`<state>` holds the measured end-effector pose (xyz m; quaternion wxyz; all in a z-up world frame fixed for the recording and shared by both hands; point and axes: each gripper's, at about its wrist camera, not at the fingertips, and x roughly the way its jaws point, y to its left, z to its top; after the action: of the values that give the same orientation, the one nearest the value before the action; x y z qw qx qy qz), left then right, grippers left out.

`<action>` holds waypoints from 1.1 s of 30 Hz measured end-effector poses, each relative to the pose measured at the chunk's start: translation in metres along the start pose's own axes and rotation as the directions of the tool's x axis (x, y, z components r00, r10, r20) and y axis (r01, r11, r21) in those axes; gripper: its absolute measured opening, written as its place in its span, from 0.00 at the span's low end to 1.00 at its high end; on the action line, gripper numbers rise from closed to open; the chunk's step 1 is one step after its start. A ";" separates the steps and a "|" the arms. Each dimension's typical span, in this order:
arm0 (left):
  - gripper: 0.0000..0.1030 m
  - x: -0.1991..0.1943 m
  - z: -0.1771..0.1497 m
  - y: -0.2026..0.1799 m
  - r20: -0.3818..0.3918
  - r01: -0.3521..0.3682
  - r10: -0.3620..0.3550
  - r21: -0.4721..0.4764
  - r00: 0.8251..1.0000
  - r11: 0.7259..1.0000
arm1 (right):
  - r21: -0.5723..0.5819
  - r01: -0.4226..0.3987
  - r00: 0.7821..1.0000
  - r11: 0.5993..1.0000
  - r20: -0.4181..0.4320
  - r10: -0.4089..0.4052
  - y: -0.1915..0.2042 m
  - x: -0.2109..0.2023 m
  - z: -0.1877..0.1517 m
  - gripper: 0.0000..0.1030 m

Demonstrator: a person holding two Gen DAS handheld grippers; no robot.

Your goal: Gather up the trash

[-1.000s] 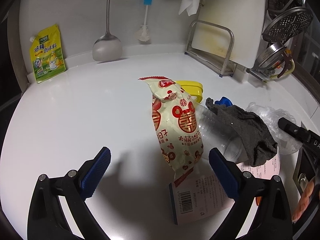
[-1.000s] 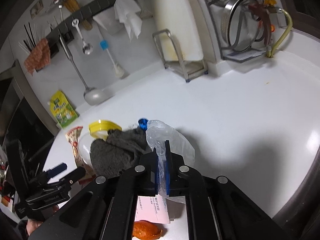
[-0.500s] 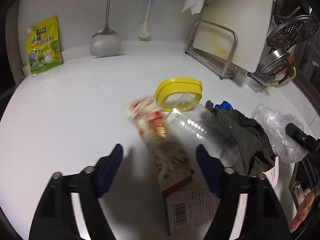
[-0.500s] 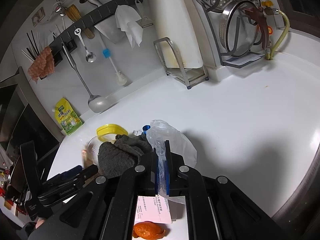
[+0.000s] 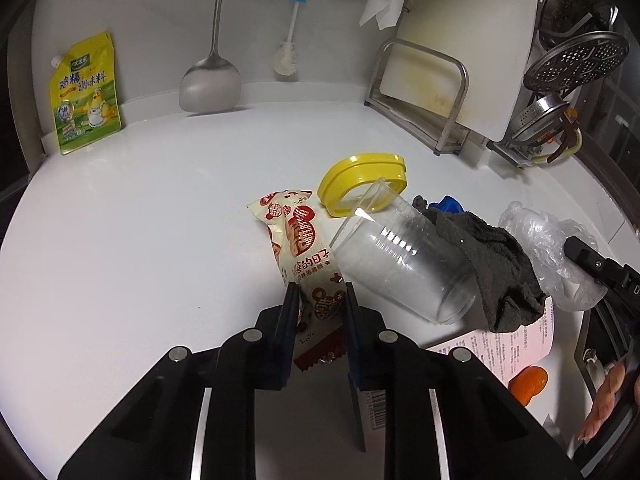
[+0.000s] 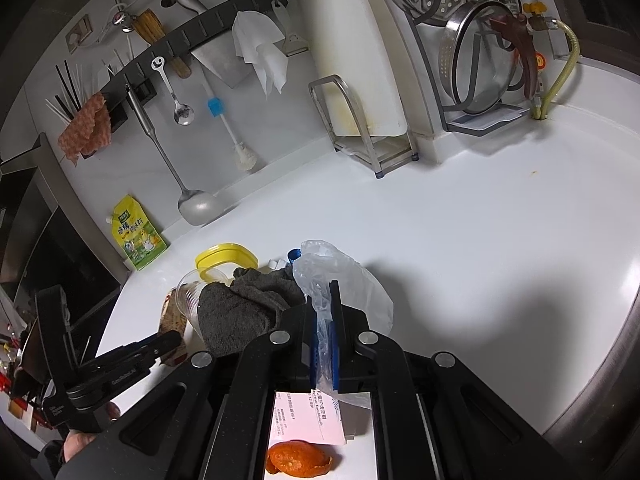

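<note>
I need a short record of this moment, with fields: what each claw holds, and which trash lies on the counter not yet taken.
left claw: shut on snack wrapper
right claw: shut on clear plastic bag
loose trash: orange peel, printed paper
other items: clear jar on its side, yellow lid, grey cloth draped over the jar
surface: white counter

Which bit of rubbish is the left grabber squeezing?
The red-and-cream snack wrapper, pinched at its lower end by the left gripper. The clear plastic cup beside it lies free.
</note>
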<state>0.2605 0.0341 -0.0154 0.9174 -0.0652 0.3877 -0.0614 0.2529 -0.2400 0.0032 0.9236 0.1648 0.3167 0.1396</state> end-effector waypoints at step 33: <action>0.21 -0.130 -0.060 0.000 0.118 0.047 -0.056 0.083 0.991 0.995 | -0.008 0.074 0.994 0.997 0.080 -0.073 0.022 -0.115 -0.070 0.05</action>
<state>0.1277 0.0510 0.0344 0.9392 -0.0422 0.3270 -0.0964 0.1178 -0.2464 0.0219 0.9408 0.1533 0.2849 0.1008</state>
